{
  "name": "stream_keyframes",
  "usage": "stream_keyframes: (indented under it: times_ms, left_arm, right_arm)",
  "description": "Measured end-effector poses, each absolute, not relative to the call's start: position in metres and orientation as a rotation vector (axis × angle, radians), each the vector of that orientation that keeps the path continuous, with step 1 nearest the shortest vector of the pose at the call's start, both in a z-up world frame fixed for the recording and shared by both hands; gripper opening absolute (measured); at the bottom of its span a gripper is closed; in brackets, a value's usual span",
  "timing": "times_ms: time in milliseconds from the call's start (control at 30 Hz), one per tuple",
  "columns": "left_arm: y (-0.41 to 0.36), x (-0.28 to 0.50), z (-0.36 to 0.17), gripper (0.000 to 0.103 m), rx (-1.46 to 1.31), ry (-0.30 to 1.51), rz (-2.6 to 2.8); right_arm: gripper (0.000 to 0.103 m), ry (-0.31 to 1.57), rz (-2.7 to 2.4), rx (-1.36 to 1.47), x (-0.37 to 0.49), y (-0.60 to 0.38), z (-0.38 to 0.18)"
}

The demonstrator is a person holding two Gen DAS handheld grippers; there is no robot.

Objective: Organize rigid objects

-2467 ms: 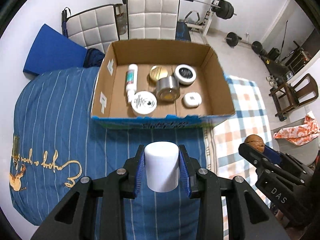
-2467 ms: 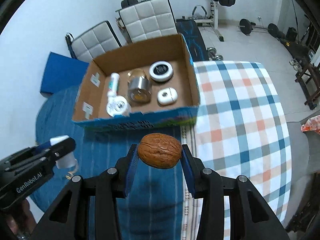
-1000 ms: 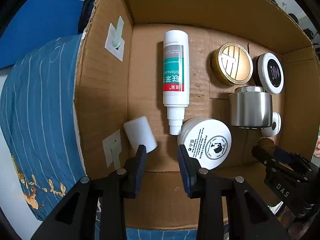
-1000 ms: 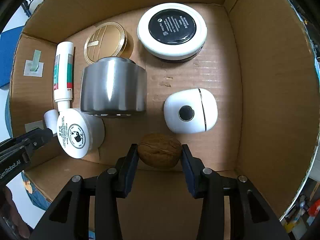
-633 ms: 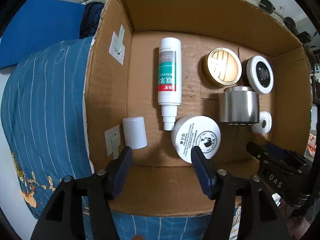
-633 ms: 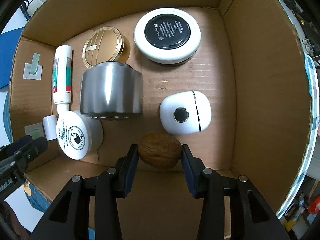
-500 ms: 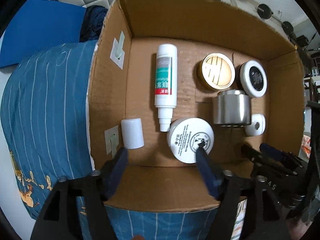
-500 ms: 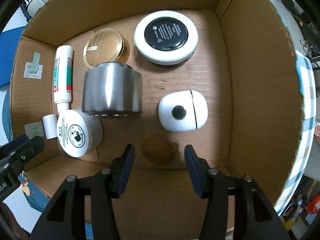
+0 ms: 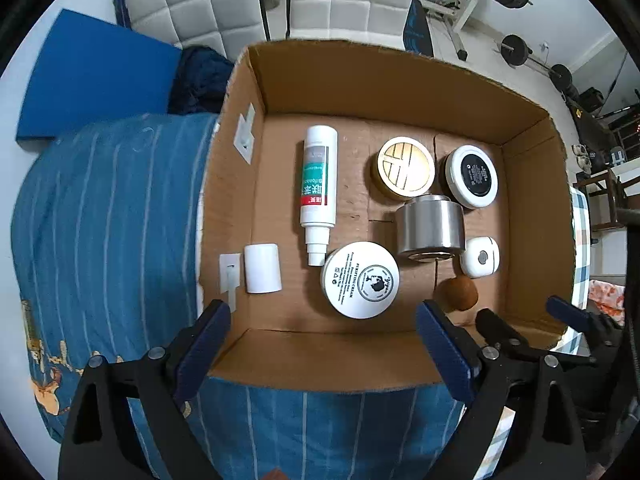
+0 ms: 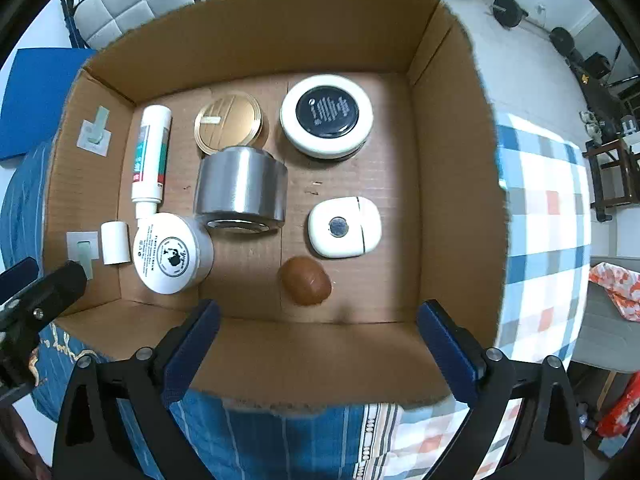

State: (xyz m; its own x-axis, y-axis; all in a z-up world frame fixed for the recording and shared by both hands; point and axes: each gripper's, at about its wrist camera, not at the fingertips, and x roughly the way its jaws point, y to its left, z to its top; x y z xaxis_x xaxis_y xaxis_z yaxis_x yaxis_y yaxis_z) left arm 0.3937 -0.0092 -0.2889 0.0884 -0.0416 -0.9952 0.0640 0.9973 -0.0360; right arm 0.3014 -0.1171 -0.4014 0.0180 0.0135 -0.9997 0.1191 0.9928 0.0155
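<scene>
Both claws are spreading their jaws and grip nothing. From my left wrist camera, the left gripper fills the bottom of the frame, its blue-padded fingers splayed wide over the near wall of the cardboard box, with only cardboard between them. On my right wrist camera the right gripper looks the same, jaws opening wide above the box's near edge, nothing touching the pads.

Everything I'm sorting lies on the box floor. The white cap lies on its side at lower left of the left view, just beside a taped patch on the left wall. Right of it, the white tube lies lengthwise with its nozzle pointing toward the bottom of the frame, its tip almost at the white cream jar. The walnut sits near the centre bottom of the right view, clear of the pads, just below the white rounded case. Above it, the steel cylinder lies on its side, touching or nearly touching the cream jar at its lower left. Behind the cylinder, the gold round tin lies flat, and to its right the black-topped white jar stands in the upper centre.

At the lower left edge of the right view I can see the other gripper's black finger. The box rests on a blue striped cloth, with a plaid cloth to the right.
</scene>
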Motion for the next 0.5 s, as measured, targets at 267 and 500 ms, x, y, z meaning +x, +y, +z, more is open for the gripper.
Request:
stream_keyframes:
  times_ms: [267,500]
  left_arm:
    - [-0.008,0.371,-0.262,0.095,0.034,1.406,-0.059]
    - [-0.011,0.327,-0.202,0.095,0.033,1.274,-0.054]
  right_arm:
    - [0.101,1.477,-0.079,0.121,0.28,-0.125,-0.373]
    - [0.101,1.38,-0.066,0.144,0.244,-0.136,-0.325]
